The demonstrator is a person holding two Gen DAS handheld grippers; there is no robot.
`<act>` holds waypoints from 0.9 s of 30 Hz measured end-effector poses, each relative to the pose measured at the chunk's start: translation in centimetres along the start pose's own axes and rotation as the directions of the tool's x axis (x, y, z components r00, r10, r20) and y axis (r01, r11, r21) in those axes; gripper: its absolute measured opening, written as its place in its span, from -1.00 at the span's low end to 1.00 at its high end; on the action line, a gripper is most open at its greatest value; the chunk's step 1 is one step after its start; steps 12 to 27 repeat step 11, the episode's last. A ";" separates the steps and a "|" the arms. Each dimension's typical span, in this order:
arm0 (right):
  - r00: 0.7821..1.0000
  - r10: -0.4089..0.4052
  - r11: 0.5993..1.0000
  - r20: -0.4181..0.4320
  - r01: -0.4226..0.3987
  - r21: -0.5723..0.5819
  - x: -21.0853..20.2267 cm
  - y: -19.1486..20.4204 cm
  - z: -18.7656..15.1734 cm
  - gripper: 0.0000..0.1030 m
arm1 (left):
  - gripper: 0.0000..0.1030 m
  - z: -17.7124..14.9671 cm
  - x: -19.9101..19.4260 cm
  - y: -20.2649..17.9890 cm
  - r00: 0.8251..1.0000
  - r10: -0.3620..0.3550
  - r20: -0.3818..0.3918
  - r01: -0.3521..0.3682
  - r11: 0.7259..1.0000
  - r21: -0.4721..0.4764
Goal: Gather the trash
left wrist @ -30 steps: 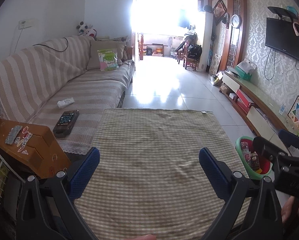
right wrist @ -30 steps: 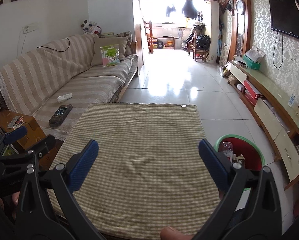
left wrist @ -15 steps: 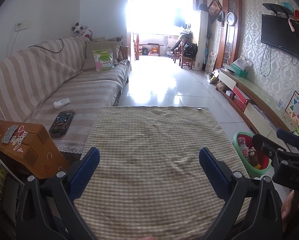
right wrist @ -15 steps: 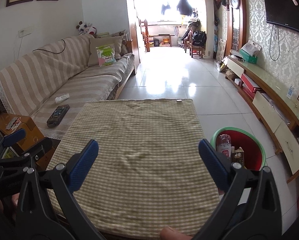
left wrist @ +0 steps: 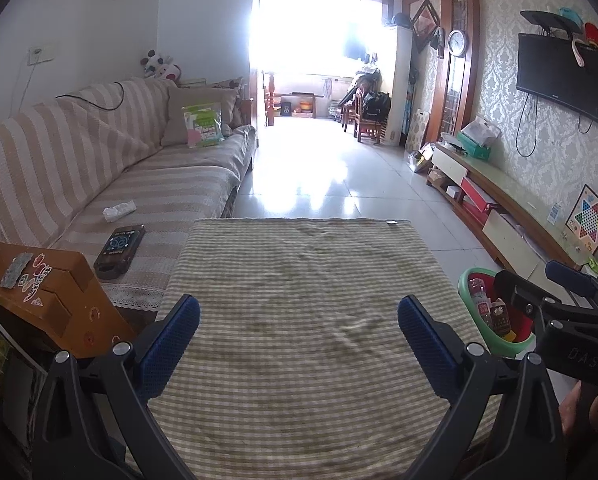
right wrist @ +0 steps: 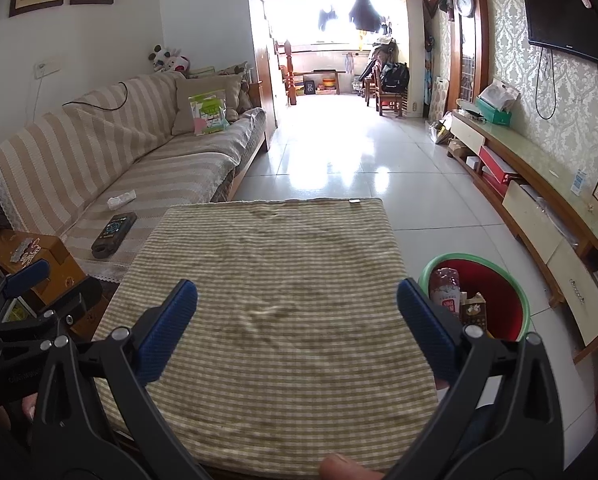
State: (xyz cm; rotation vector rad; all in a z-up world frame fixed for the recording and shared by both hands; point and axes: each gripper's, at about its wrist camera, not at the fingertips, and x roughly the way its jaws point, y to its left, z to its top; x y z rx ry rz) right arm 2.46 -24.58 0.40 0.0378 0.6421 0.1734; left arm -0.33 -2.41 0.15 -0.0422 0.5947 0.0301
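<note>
A red bin with a green rim (right wrist: 511,276) stands on the floor right of the table, holding a plastic bottle (right wrist: 443,286) and a small carton (right wrist: 473,310); the left wrist view shows the bin (left wrist: 469,280) too. My left gripper (left wrist: 299,320) and my right gripper (right wrist: 297,306) both hover open over the checked tablecloth (right wrist: 275,280), nothing between their blue pads. The cloth carries no loose items. A crumpled white tissue (left wrist: 118,210) lies on the striped sofa (left wrist: 111,168). The right gripper (left wrist: 539,292) shows at the left wrist view's right edge.
A dark remote-like device (left wrist: 119,245) lies on the sofa seat near the table. A wooden side table (left wrist: 47,292) with stickers stands at left. A low TV cabinet (right wrist: 547,208) runs along the right wall. Tiled floor (right wrist: 339,160) stretches ahead.
Both views have shifted slightly, showing a little more of the room and the bin. Both grippers stay open and hold nothing throughout.
</note>
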 end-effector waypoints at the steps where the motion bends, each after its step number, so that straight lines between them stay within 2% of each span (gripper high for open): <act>1: 1.000 -0.001 1.000 -0.002 0.001 0.000 0.0 0.0 0.0 0.91 | 0.85 0.0 -0.1 -0.1 1.000 0.006 0.004 -0.007 1.000 0.007; 6: 1.000 -0.002 1.000 -0.003 0.002 -0.006 0.1 0.1 -0.1 0.91 | 0.85 0.2 0.2 0.1 1.000 0.015 -0.014 -0.015 1.000 -0.001; 27: 1.000 -0.004 1.000 -0.003 0.004 -0.008 0.1 0.1 -0.1 0.91 | 0.85 0.3 0.2 0.3 1.000 0.029 -0.009 -0.029 1.000 -0.004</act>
